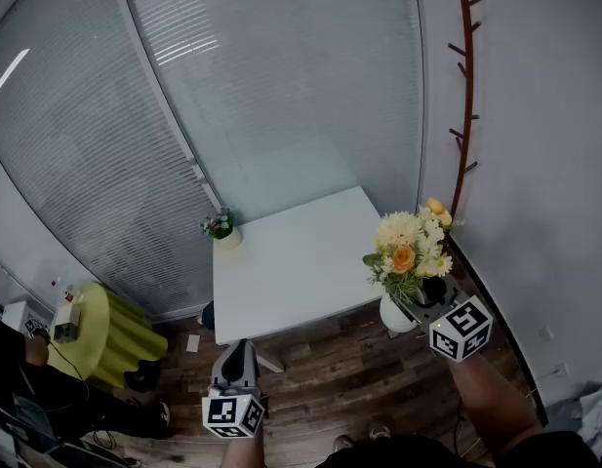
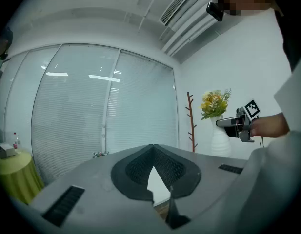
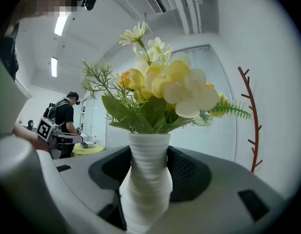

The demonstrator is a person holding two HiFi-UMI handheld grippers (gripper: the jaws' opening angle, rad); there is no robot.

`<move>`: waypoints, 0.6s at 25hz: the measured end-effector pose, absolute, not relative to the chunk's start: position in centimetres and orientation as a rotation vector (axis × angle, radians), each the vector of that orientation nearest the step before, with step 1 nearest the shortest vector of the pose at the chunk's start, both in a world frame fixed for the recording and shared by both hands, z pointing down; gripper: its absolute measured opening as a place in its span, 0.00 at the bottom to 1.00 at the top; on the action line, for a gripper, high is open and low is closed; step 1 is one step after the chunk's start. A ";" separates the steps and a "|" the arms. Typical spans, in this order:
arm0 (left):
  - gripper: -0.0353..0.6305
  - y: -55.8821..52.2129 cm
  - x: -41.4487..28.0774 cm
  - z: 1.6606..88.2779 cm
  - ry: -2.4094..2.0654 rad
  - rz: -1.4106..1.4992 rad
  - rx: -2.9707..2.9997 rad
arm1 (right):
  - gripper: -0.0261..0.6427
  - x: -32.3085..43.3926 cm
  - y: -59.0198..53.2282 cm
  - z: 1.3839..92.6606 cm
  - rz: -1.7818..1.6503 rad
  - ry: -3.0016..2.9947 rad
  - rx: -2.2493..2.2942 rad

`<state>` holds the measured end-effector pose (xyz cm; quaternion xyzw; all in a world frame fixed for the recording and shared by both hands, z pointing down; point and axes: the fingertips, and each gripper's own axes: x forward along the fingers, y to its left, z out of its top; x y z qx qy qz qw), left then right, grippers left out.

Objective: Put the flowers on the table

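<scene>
A white ribbed vase [image 1: 396,315] with yellow and white flowers [image 1: 410,247] hangs in the air just off the near right corner of the white square table [image 1: 291,261]. My right gripper [image 1: 420,305] is shut on the vase's narrow neck. In the right gripper view the vase [image 3: 148,179] stands upright between the two dark pads, and the flowers [image 3: 160,89] fill the middle. My left gripper [image 1: 238,352] points at the table's near edge from lower left. It is shut, with nothing held. The left gripper view shows its jaws [image 2: 152,152] meeting at the tips and the vase [image 2: 219,139] off to the right.
A small potted plant [image 1: 220,226] stands on the table's far left corner. A brown coat rack [image 1: 464,96] leans on the right wall. A round green table [image 1: 96,334] with small items sits at lower left. A window wall with blinds runs behind. Another person [image 3: 65,118] stands in the background.
</scene>
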<state>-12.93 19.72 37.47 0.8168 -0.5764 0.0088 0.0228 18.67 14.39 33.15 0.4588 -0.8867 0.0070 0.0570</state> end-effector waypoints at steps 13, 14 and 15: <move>0.06 19.4 -13.5 37.5 -1.844 0.050 2.494 | 0.41 18.6 14.0 33.5 0.042 -2.758 1.379; 0.06 19.2 -13.5 37.6 -1.851 0.051 2.485 | 0.41 18.7 13.9 33.7 0.046 -2.758 1.379; 0.06 19.1 -13.4 37.5 -1.854 0.043 2.471 | 0.41 18.8 13.7 34.0 0.050 -2.756 1.376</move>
